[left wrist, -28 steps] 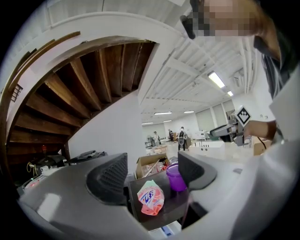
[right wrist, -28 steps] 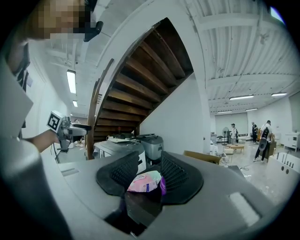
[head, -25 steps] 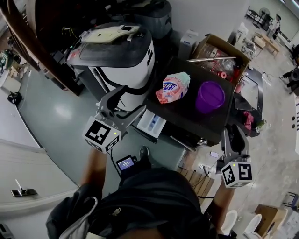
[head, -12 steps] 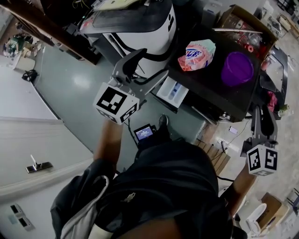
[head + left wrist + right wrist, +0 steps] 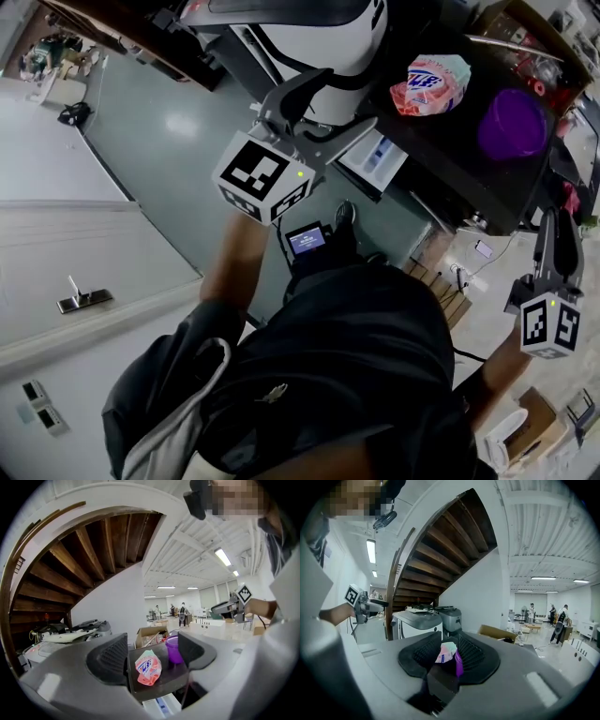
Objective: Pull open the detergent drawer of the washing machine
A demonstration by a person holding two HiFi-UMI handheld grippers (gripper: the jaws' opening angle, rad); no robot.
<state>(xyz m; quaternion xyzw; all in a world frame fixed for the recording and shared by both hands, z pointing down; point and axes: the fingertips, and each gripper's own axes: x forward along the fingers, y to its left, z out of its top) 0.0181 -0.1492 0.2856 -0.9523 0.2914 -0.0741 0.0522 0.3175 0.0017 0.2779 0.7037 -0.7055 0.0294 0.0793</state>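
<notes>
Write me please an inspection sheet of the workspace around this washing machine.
Surface: dark top of the washing machine, partly bare.
Job's things: white drawer sticks out of the machine's front, seemingly open already.
Clutter: pink bag and purple cup on the top; cardboard box behind.
Grippers: left gripper open, empty, before the machine; right gripper narrowly open, empty, off to the side.
Cables: thin lead on the floor by the machine.
Surroundings: green floor, wooden stairs overhead, people far off.

Dark washing machine top (image 5: 450, 155), pink detergent pouch (image 5: 429, 84) and purple cup (image 5: 512, 124) resting on it
</notes>
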